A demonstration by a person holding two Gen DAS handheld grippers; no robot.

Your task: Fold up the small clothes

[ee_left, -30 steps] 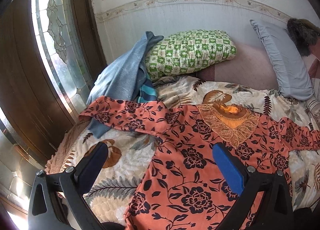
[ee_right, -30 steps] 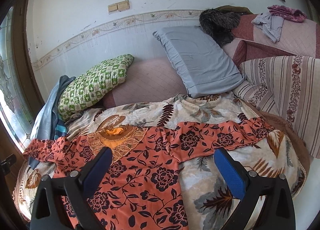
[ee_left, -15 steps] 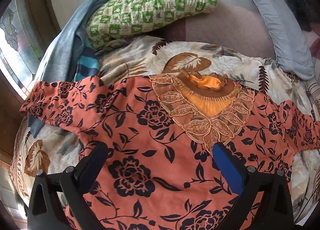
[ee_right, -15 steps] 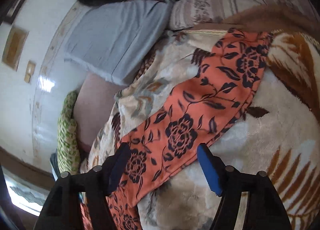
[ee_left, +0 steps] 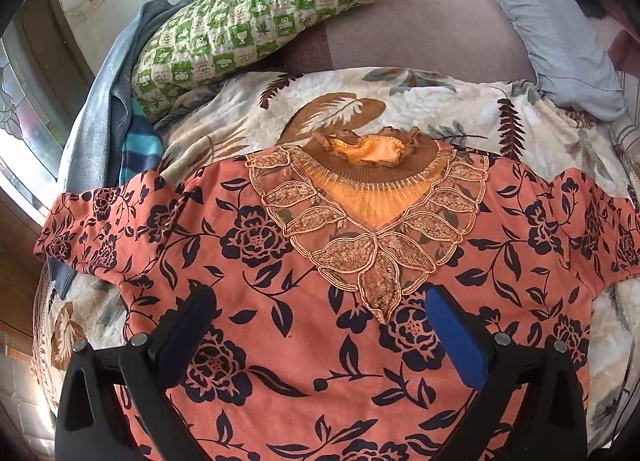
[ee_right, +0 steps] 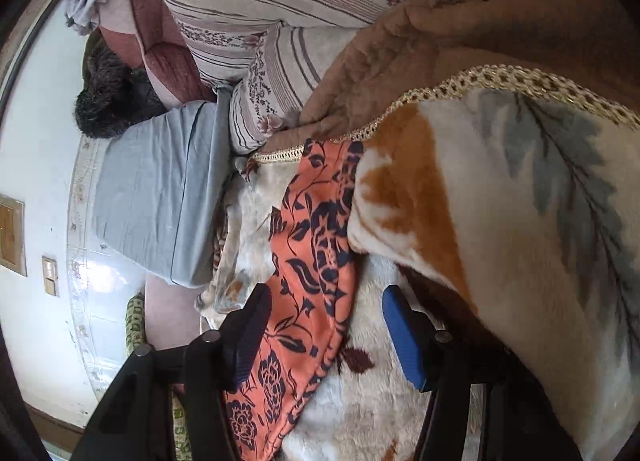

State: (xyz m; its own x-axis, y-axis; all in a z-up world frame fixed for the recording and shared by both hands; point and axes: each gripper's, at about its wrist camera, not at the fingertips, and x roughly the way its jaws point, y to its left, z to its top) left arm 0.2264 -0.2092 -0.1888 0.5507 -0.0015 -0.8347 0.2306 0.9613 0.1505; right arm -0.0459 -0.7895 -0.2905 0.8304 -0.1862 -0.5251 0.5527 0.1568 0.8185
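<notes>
An orange blouse (ee_left: pixel 248 261) with dark blue flowers lies spread flat on a leaf-patterned blanket (ee_left: pixel 400 101), its embroidered neckline (ee_left: pixel 372 213) toward the far side. My left gripper (ee_left: pixel 320 325) is open and hovers low over the chest, just below the neckline. In the right wrist view one sleeve of the blouse (ee_right: pixel 312 245) runs away from me over the blanket (ee_right: pixel 540 221). My right gripper (ee_right: pixel 324 329) is open, tilted sideways, with the sleeve between its fingers, not clamped.
A green checked pillow (ee_left: pixel 248 21), blue clothes (ee_left: pixel 104 101) and a grey pillow (ee_left: pixel 552 29) lie at the head of the bed. A window (ee_left: pixel 24 101) is at the left. In the right wrist view striped bedding (ee_right: pixel 320 1) and a brown blanket (ee_right: pixel 480 41) lie beyond the sleeve.
Both grippers have moved closer to the blouse. The left has come down over the chest. The right has swung out to the sleeve, rolled sideways, and now straddles it.
</notes>
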